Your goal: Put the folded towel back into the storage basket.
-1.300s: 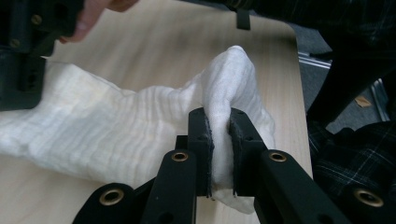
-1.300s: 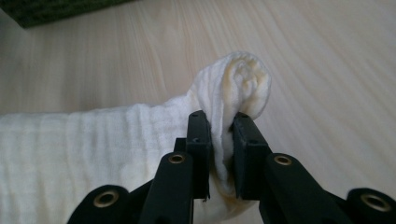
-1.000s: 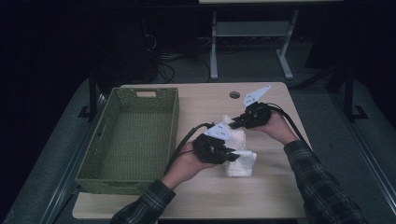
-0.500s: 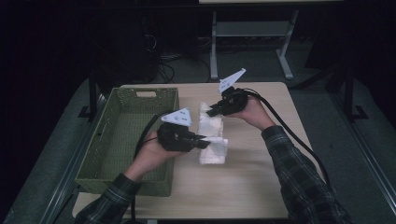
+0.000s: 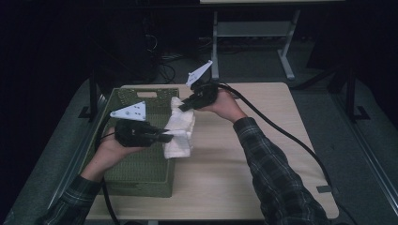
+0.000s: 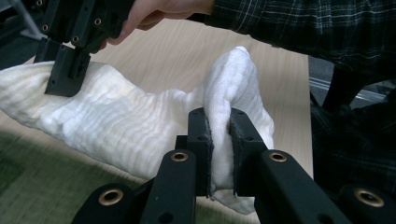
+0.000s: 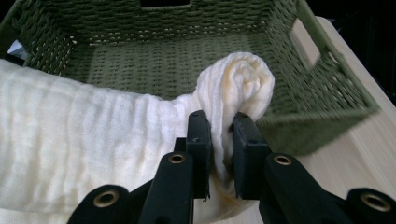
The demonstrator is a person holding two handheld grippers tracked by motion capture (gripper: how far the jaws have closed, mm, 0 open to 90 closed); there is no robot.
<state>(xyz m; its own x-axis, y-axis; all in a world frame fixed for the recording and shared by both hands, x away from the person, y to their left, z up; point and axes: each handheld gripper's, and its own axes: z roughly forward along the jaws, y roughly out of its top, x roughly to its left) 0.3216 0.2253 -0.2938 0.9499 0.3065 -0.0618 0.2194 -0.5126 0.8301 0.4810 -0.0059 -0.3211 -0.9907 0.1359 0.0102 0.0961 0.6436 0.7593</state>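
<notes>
A folded white towel [image 5: 180, 129] hangs in the air between my two grippers, above the right rim of the green woven basket [image 5: 141, 176]. My left gripper [image 5: 170, 138] is shut on the towel's near end; in the left gripper view the cloth [image 6: 140, 126] is pinched between the jaws [image 6: 219, 154]. My right gripper [image 5: 184, 106] is shut on the far end, and the right gripper view shows the bunched towel [image 7: 238, 88] squeezed between its jaws [image 7: 222, 154] in front of the basket [image 7: 187, 60].
The basket is empty inside and takes up the left part of the light wooden table [image 5: 263, 154]. Black cables [image 5: 281, 136] trail from both grippers across the table. Table legs and dark floor lie beyond the far edge.
Both grippers have carried the towel leftward and upward, from the middle of the table to above the basket's right rim. Both grips on the towel are unchanged.
</notes>
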